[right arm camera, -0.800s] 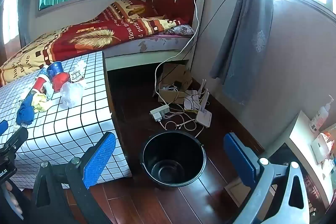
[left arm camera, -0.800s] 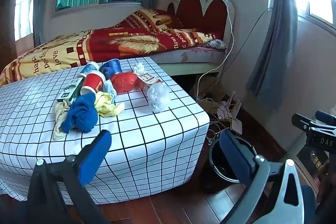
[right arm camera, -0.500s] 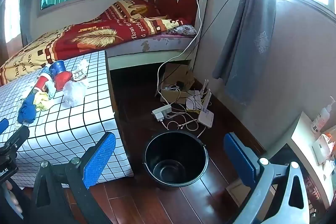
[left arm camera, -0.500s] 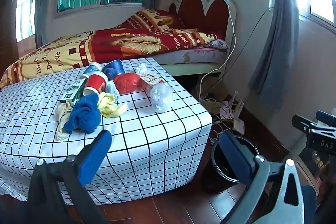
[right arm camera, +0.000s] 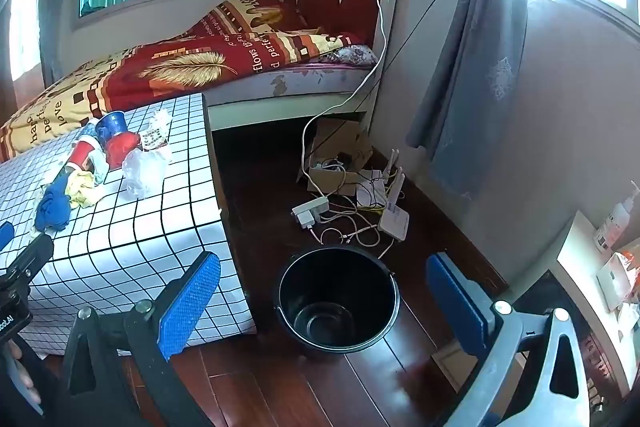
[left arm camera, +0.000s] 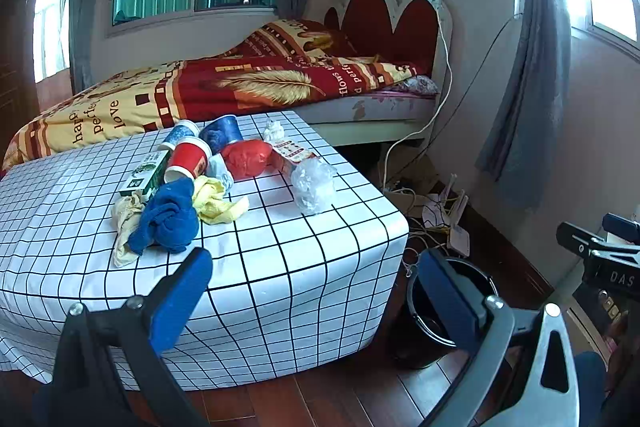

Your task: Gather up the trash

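Trash lies in a heap on the checked table (left arm camera: pixel 280 251): a red paper cup (left arm camera: pixel 187 163), a blue cup (left arm camera: pixel 221 133), a red crumpled bag (left arm camera: pixel 246 157), a clear plastic bag (left arm camera: pixel 314 185), a green carton (left arm camera: pixel 146 173), a printed wrapper (left arm camera: pixel 290 153), and blue (left arm camera: pixel 168 217) and yellow (left arm camera: pixel 216 201) cloths. A black bucket (right arm camera: pixel 338 301) stands empty on the floor right of the table. My left gripper (left arm camera: pixel 320 291) hangs open in front of the table's near edge, nothing between its jaws. My right gripper (right arm camera: pixel 324 301) is open above the bucket, holding nothing.
A bed (left arm camera: pixel 240 87) with a red and yellow blanket stands behind the table. Cables, a power strip (right arm camera: pixel 310 209) and a white router (right arm camera: pixel 394 217) clutter the floor beyond the bucket. A grey curtain (right arm camera: pixel 468 67) hangs at the right wall, and a low shelf (right arm camera: pixel 600 267) sits at far right.
Both views have drifted slightly, so the table and its heap sit a little further right in frame. Both grippers stay wide open and empty.
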### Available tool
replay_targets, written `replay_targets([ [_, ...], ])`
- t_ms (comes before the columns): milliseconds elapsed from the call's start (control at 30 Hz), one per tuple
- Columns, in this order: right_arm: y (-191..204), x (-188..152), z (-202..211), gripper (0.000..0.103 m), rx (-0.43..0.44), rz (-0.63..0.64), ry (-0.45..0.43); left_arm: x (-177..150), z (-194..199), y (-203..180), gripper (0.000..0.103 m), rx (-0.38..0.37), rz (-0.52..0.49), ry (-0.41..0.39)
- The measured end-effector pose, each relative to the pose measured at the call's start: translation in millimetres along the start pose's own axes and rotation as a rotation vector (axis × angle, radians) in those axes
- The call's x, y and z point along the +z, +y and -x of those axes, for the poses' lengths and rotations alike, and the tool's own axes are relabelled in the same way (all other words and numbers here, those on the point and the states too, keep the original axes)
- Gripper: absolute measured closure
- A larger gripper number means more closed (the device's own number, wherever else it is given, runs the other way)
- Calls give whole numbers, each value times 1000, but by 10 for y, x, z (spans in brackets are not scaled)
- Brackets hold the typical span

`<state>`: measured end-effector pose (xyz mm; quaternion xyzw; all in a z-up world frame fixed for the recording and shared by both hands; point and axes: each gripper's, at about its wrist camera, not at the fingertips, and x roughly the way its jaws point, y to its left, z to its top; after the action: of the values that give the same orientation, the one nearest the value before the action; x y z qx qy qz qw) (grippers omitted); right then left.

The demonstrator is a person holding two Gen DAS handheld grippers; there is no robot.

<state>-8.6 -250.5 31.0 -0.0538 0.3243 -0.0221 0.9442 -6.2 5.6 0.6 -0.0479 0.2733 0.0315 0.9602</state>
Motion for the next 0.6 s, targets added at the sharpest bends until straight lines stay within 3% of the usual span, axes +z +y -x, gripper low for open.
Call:
replay_targets([
  [600,58,-21,-5,0,16,-1,11,-4,29,15,0,17,-3,-3],
])
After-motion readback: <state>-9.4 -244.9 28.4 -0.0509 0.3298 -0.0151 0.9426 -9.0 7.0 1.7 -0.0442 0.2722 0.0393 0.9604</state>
